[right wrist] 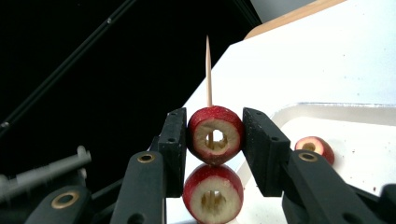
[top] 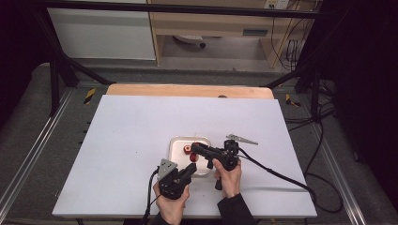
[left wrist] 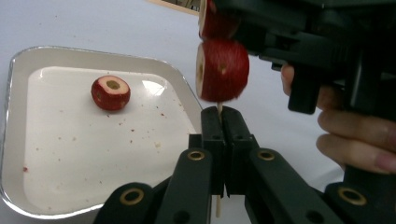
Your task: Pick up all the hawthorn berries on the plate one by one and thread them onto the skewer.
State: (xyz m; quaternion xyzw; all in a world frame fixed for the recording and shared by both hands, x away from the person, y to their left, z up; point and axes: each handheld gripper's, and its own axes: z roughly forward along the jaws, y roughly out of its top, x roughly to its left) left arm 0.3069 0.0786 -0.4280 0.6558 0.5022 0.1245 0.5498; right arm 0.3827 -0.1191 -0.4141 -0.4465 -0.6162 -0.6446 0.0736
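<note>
- Left claw (left wrist: 220,122) is clamped on the lower end of a wooden skewer (right wrist: 208,70), at 5 o'clock of the white tray (left wrist: 14,140).
- One cored hawthorn piece (left wrist: 110,92) lies in the tray.
- Right claw (right wrist: 214,140) grips the upper threaded hawthorn (right wrist: 215,134); another (right wrist: 213,193) sits just below at 6 o'clock.

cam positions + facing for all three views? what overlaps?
High view: above the person's side, looking forward and down at the table; both hands show.
Left gripper view: along the left gripper, shut on a skewer; the other hand shows.
Right gripper view: along the right gripper, clamping the upper fruit slice.
Shared: the tray.
</note>
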